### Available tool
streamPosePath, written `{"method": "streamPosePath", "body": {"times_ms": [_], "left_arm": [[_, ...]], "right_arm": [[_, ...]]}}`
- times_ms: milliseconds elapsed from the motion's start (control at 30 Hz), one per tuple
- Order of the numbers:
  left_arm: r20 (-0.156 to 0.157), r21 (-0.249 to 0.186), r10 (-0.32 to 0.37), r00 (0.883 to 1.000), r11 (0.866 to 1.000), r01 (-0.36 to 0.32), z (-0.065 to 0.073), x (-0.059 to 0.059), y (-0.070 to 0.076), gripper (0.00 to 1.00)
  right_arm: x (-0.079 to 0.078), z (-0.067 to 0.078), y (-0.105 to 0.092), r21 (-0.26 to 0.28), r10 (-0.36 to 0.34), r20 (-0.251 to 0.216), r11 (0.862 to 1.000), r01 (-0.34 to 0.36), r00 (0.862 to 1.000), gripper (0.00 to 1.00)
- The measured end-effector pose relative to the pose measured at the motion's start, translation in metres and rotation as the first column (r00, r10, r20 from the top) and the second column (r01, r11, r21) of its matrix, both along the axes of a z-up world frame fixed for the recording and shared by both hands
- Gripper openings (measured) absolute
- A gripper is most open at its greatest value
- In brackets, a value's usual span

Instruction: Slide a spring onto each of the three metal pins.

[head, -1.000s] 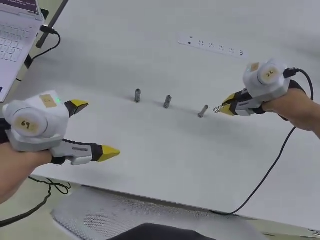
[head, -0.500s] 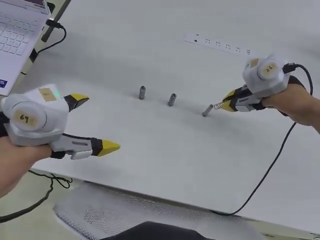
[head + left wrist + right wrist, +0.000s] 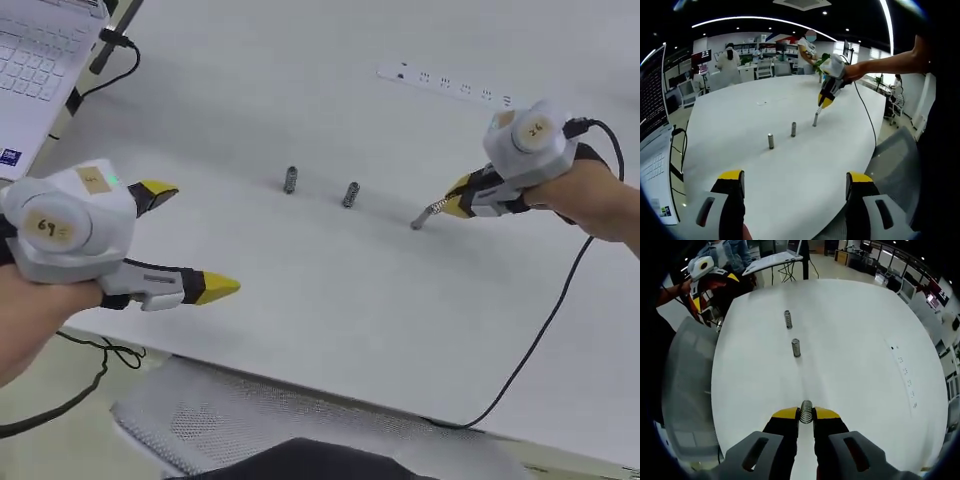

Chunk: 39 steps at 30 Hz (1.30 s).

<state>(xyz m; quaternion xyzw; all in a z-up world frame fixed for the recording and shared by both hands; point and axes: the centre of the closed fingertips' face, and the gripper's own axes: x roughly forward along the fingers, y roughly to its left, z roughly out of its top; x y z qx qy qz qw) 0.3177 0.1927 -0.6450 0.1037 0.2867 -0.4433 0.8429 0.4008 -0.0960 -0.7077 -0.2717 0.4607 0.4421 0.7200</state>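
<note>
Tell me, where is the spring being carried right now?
The spring is on the right of the head view, pinched in the yellow tips of the right gripper, next to the rightmost pin.

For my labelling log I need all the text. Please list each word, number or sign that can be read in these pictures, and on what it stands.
"69": handwritten on a tan sticker on the white-and-yellow left gripper.
Tan sticker on the right gripper: handwritten, too blurred to read.
Blue sticker and key legends on the white laptop: too small to read.
No readable marking on the white power strip.
</note>
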Motion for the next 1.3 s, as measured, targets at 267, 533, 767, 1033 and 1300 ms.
{"method": "streamPosePath", "body": {"times_ms": [267, 533, 767, 1033, 1300], "left_arm": [[-0.005, 0.000, 0.001, 1.000, 1.000, -0.001, -0.002, -0.001, 0.000, 0.79], [-0.007, -0.001, 0.003, 1.000, 1.000, -0.003, -0.002, -0.001, 0.001, 0.79], [-0.004, -0.003, 0.009, 1.000, 1.000, -0.009, 0.000, 0.001, 0.001, 0.79], [-0.001, -0.002, 0.017, 1.000, 1.000, -0.017, 0.002, 0.002, 0.004, 0.79], [0.000, -0.004, 0.021, 1.000, 1.000, -0.021, 0.003, 0.004, 0.005, 0.79]], "right_arm": [[0.004, -0.006, 0.001, -0.011, 0.016, -0.005, 1.000, -0.016, 1.000, 0.09], [0.005, -0.010, 0.006, -0.024, 0.033, -0.015, 0.999, -0.033, 0.999, 0.09], [0.006, -0.014, 0.010, -0.034, 0.048, -0.020, 0.998, -0.049, 0.999, 0.09], [0.006, -0.023, 0.011, -0.052, 0.070, -0.031, 0.996, -0.071, 0.997, 0.09], [0.005, -0.031, 0.011, -0.070, 0.087, -0.043, 0.993, -0.090, 0.995, 0.09]]}}
